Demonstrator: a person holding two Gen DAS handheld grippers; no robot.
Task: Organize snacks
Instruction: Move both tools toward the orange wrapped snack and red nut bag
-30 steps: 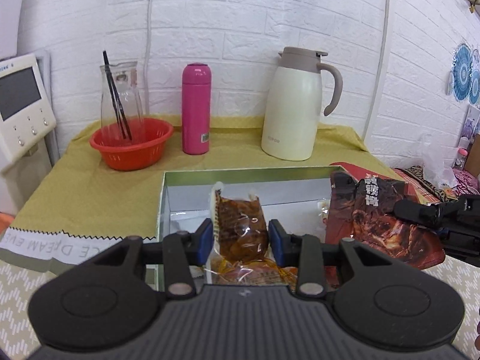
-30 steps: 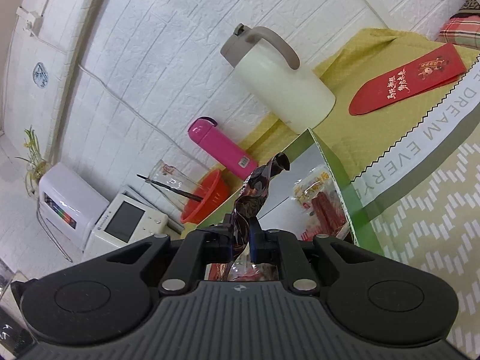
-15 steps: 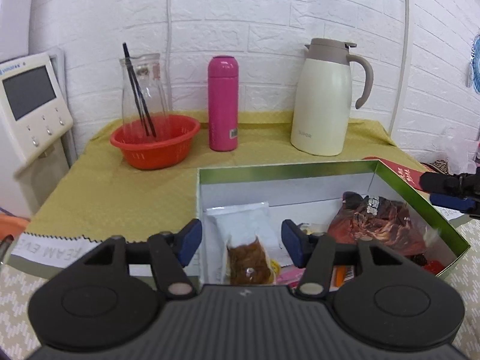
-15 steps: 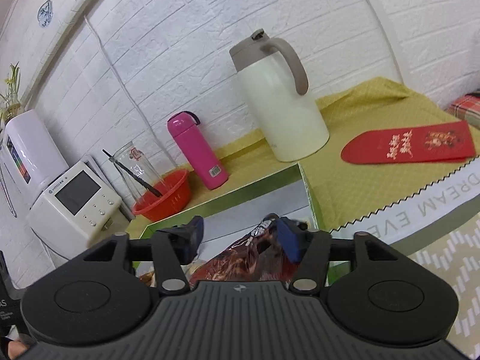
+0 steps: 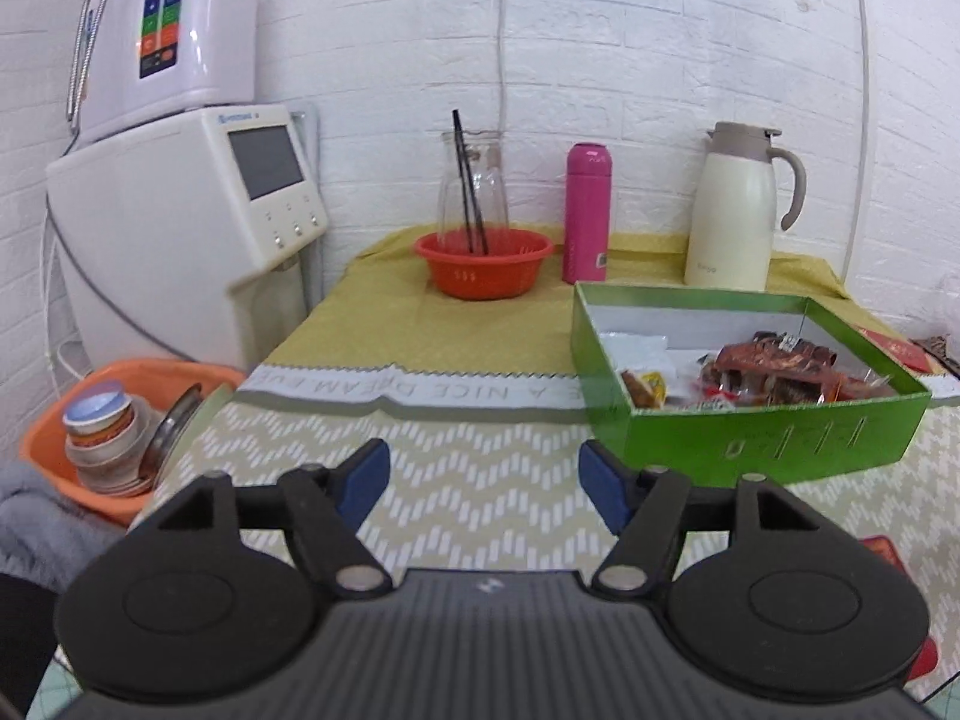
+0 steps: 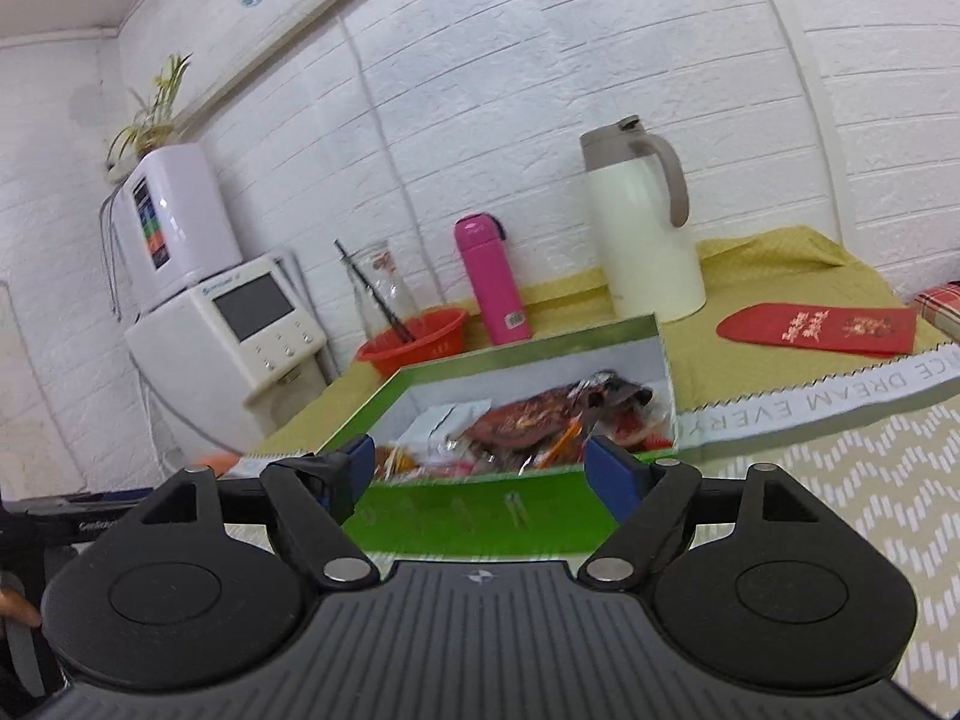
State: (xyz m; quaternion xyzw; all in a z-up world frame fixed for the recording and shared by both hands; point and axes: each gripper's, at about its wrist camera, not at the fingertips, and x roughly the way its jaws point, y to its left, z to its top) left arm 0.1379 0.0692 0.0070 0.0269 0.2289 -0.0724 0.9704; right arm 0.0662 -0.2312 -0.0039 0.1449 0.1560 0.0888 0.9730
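Observation:
A green box (image 5: 774, 441) (image 6: 480, 516) sits on the table and holds several snack packs: a dark red packet (image 5: 780, 360) (image 6: 540, 420), a white packet (image 5: 636, 345) (image 6: 438, 426) and smaller wrappers. My left gripper (image 5: 483, 489) hovers over the patterned cloth, to the left of and nearer than the box; its jaws are opening and nothing is between them. My right gripper (image 6: 480, 471) stands wide open just in front of the box's near wall, with nothing held.
Behind the box stand a red bowl (image 5: 483, 261) with a glass jar, a pink bottle (image 5: 587, 213) and a cream jug (image 5: 735, 210). A white appliance (image 5: 174, 228) is at the left, an orange basin (image 5: 66, 414) of dishes below it. A red envelope (image 6: 819, 327) lies at the right.
Both grippers let go of their snack packs into the box, opened and pulled back from it. The left one swung away to the left; the right one rolled level.

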